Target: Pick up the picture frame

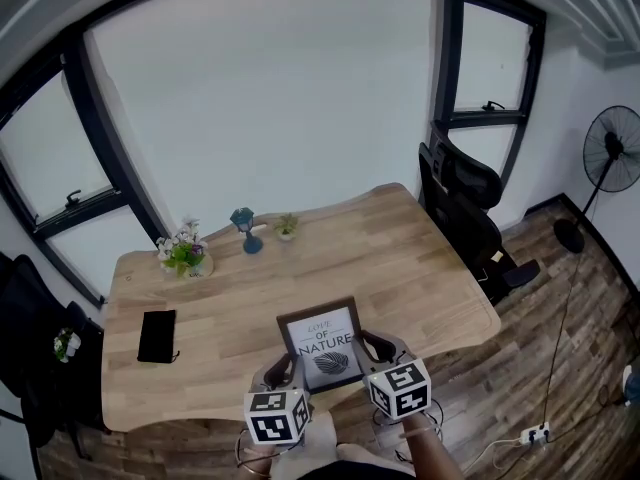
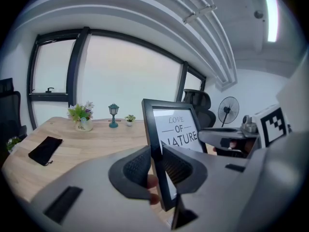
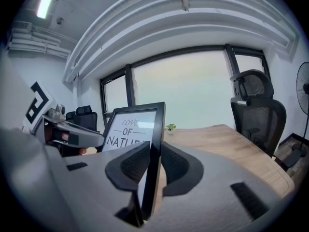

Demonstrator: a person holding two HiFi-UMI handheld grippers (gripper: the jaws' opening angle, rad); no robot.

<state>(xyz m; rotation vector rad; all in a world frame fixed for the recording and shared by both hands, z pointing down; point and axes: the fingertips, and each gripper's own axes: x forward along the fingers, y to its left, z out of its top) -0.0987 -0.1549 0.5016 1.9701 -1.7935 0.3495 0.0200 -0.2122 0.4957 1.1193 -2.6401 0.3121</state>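
Note:
The black picture frame [image 1: 325, 346] with a "LOVE OF NATURE" print is held upright above the near edge of the wooden table [image 1: 400, 258]. My left gripper [image 1: 286, 370] is shut on the frame's left edge, and my right gripper [image 1: 376, 348] is shut on its right edge. In the left gripper view, the frame [image 2: 176, 129] stands edge-on between the ribbed pads of the left gripper [image 2: 155, 166], which press its border. The right gripper view shows the same on the other side: the frame [image 3: 133, 129] is pinched by the right gripper [image 3: 155, 163].
On the table lie a black phone [image 1: 157, 335] at the left, and a flower pot [image 1: 183, 253], a small blue lantern [image 1: 243, 230] and a tiny plant [image 1: 286, 226] at the far edge. A black office chair [image 1: 465, 208] stands at the right, with a floor fan [image 1: 610, 168] beyond it.

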